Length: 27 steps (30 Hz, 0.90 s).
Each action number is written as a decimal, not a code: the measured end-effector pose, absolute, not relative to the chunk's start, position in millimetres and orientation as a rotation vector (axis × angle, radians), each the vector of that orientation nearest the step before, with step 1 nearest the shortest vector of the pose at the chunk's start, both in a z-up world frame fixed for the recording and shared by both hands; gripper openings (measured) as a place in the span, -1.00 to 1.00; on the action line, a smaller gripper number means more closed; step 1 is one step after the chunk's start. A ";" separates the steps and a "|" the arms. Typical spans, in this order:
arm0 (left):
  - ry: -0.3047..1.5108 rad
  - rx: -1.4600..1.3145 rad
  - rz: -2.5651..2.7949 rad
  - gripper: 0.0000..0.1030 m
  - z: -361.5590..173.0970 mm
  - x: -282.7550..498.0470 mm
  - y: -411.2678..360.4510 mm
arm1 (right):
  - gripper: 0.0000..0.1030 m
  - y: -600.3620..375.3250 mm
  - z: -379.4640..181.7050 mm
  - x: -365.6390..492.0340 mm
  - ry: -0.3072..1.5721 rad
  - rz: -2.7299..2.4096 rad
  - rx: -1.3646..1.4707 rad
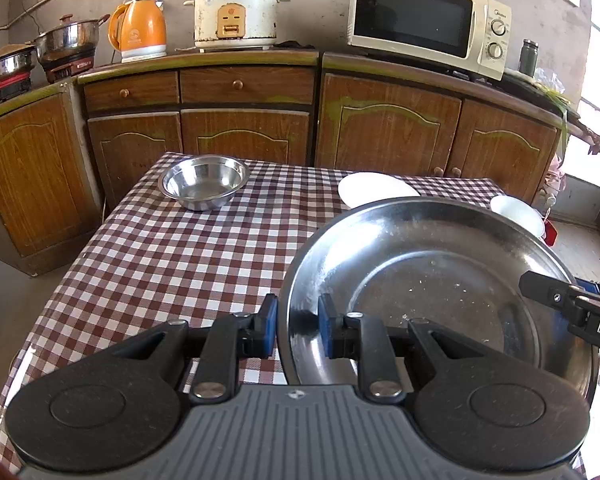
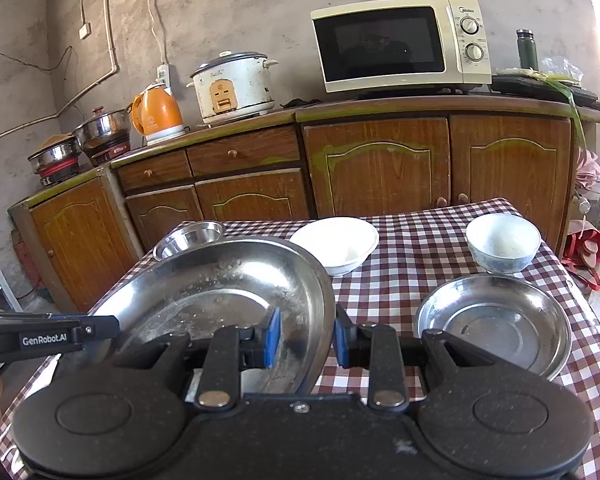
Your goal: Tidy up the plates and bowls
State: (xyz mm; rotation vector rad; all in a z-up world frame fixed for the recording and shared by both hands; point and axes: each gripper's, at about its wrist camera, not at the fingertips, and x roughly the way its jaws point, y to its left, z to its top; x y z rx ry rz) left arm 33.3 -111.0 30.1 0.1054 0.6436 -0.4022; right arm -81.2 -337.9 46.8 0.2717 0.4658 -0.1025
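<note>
Straddling opposite rims of the large steel plate [image 1: 432, 276], the left gripper [image 1: 298, 330] and right gripper [image 2: 307, 338] have jaws parted, pads not visibly clamped, above the checkered tablecloth [image 1: 172, 248].

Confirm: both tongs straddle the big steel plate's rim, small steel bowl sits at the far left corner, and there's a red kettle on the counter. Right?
Almost. The kettle is orange, not red, as the left wrist view shows. The rest stands: the left tongs and right tongs straddle the rim of the big steel plate, and the small steel bowl sits at the far left corner.
</note>
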 end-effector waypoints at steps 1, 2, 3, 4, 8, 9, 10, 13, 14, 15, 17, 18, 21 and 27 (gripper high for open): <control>0.643 0.107 -0.404 -0.56 30.3 32.5 -111.3 | -0.33 -338.0 47.1 -82.2 0.465 -0.105 0.271; 0.642 0.109 -0.406 -0.56 30.1 31.7 -111.9 | -0.33 -337.7 47.6 -83.3 0.464 -0.107 0.272; 0.643 0.109 -0.408 -0.56 29.9 31.4 -112.5 | -0.33 -338.2 48.0 -84.3 0.463 -0.108 0.273; 0.644 0.108 -0.410 -0.56 29.7 31.1 -112.9 | -0.33 -338.7 48.2 -85.4 0.462 -0.110 0.274; 0.645 0.107 -0.415 -0.56 29.3 29.7 -114.8 | -0.33 -339.8 49.1 -89.1 0.459 -0.116 0.271; 0.646 0.107 -0.417 -0.56 29.3 29.3 -115.2 | -0.33 -339.7 49.7 -90.0 0.457 -0.118 0.271; 0.646 0.107 -0.418 -0.56 29.5 29.0 -115.6 | -0.33 -339.9 50.4 -90.9 0.455 -0.119 0.272; 0.646 0.107 -0.425 -0.56 29.4 27.1 -117.1 | -0.33 -340.6 51.9 -93.9 0.448 -0.126 0.269; 0.645 0.109 -0.427 -0.56 29.3 26.5 -117.4 | -0.33 -340.9 52.3 -94.9 0.446 -0.128 0.268; 0.646 0.110 -0.429 -0.56 29.1 26.2 -117.9 | -0.33 -341.4 52.5 -96.0 0.445 -0.129 0.269; 0.650 0.112 -0.434 -0.56 27.6 25.6 -119.2 | -0.33 -343.2 53.1 -98.3 0.442 -0.132 0.273; 0.652 0.114 -0.436 -0.56 26.8 25.2 -119.9 | -0.33 -344.1 52.9 -99.2 0.441 -0.133 0.273; 0.657 0.112 -0.440 -0.56 24.9 24.0 -120.9 | -0.33 -345.1 52.4 -101.9 0.441 -0.137 0.272; 0.658 0.114 -0.449 -0.56 24.9 21.6 -123.3 | -0.33 -347.3 51.2 -106.6 0.440 -0.144 0.273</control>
